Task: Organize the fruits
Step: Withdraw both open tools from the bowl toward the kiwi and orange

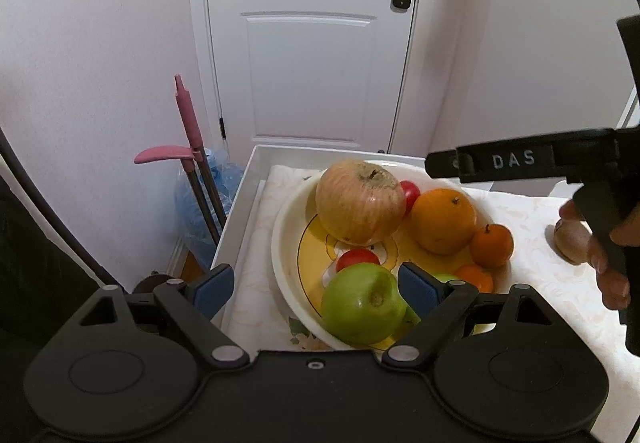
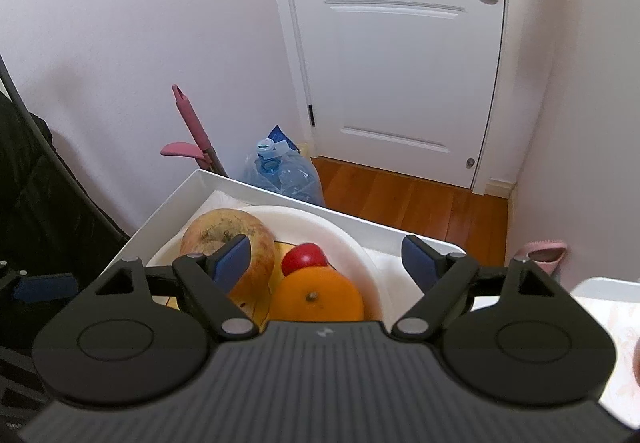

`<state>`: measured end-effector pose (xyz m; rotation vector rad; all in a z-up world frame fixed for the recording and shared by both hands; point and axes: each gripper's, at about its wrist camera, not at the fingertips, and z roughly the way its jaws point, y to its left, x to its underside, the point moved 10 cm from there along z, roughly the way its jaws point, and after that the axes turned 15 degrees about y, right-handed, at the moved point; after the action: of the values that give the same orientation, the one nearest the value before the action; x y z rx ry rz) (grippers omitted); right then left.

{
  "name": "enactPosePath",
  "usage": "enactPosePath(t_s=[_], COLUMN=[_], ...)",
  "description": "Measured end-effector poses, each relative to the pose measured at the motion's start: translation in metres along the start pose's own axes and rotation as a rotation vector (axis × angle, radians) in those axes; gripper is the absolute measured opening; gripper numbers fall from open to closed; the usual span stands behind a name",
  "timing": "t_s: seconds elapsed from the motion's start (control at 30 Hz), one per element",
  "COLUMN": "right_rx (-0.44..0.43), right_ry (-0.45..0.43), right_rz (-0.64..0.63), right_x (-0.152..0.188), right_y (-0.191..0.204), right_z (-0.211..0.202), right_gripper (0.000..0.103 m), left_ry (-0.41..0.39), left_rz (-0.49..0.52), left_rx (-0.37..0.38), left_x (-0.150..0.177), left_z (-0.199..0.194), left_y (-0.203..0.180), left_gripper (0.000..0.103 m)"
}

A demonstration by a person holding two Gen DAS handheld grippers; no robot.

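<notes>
A white bowl [image 1: 280, 227] with a yellow inside holds a large pomegranate [image 1: 360, 203], a big orange [image 1: 442, 221], two small tangerines [image 1: 491, 246], red cherry tomatoes [image 1: 356, 258] and a green apple [image 1: 362, 303]. My left gripper [image 1: 316, 289] is open, low over the bowl's near rim, with the green apple between its blue pads. My right gripper [image 2: 330, 263] is open and empty above the pomegranate [image 2: 216, 231], a tomato [image 2: 304, 257] and the orange [image 2: 318, 295]. In the left wrist view, it shows as a black body at the right [image 1: 520, 161].
The bowl sits on a pale patterned cloth [image 1: 256, 243] in a white tray [image 1: 240, 195]. A brown fruit [image 1: 570, 241] lies on the cloth at right, by the hand. Beyond the tray are a water jug [image 2: 280, 171], pink-handled tools [image 1: 188, 123] and a white door [image 1: 312, 35].
</notes>
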<state>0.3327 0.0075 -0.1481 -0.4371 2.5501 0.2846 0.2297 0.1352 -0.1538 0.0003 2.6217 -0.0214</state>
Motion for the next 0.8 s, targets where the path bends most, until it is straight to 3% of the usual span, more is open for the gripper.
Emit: enactPosePath(t_s=[0.4,0.8], right_rx=[0.019,0.01], right_ry=[-0.04,-0.091], right_rz=[0.017,0.006], right_x=[0.017,0.056], right_y=[-0.01,-0.054], right_z=[-0.064,-0.153], right_gripper=[0.097,0.098], left_ry=[-0.057,-0.126], left_rz=[0.004,-0.035], left_rx=[-0.032,-0.067], left_x=[-0.002,0.005], left_z=[-0.042,-0.091], left_y=[-0.018,-0.078], left_gripper=[0.092,0.095])
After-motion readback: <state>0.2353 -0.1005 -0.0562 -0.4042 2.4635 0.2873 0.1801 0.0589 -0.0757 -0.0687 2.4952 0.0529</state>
